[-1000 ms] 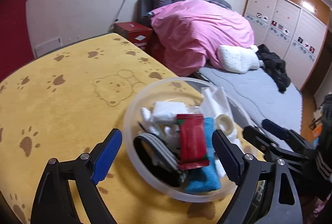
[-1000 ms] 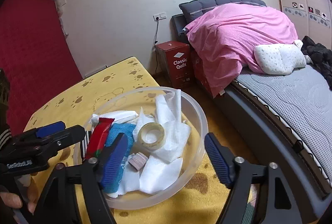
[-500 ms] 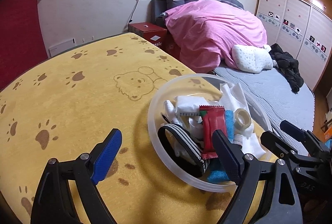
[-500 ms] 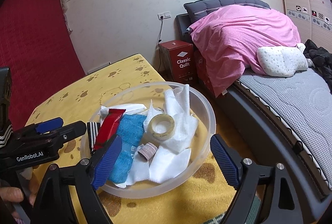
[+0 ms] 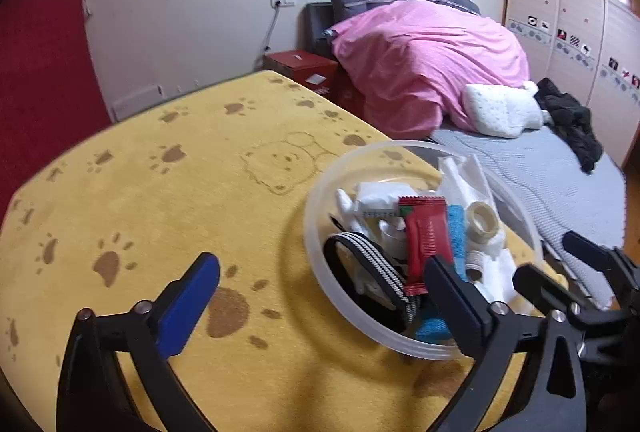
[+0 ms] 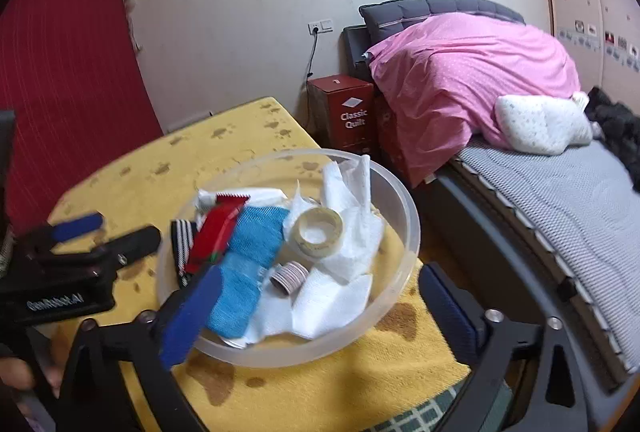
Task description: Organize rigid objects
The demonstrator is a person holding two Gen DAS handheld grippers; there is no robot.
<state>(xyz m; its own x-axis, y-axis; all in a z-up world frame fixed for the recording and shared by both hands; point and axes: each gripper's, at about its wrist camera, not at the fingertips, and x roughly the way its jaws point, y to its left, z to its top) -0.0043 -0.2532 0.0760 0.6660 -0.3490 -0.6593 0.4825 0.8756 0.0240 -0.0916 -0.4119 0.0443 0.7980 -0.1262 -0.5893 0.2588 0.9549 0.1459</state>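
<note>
- Both jaws opening, near full spread, nothing gripped by either.
- left gripper (image 5: 320, 296): over the yellow paw-print tablecloth (image 5: 160, 200); its right finger overlaps the near rim of the clear plastic bowl (image 5: 316, 232), left finger over bare cloth. No pad contact visible.
- right gripper (image 6: 316, 316): straddles the bowl's near side, bowl between the fingers; the blue left pad sits in front of the rim, whether it touches I cannot tell.
- Bowl sits at the table edge nearest the bed (image 6: 560, 200).
- Bowl contents: red snack wrapper (image 6: 214, 232) lying across a blue cloth (image 6: 244, 272); clear tape roll (image 6: 316, 232) on white tissue (image 6: 344, 256); small ribbed spool (image 6: 289, 277) beside the cloth; black-and-white striped band (image 5: 372, 264) at the left-gripper side; white packet (image 5: 380, 192) at the back.
- Off table: red "Classic Quilt" box (image 6: 346, 116) by the wall, pink duvet (image 6: 472, 72) heaped on the bed.
</note>
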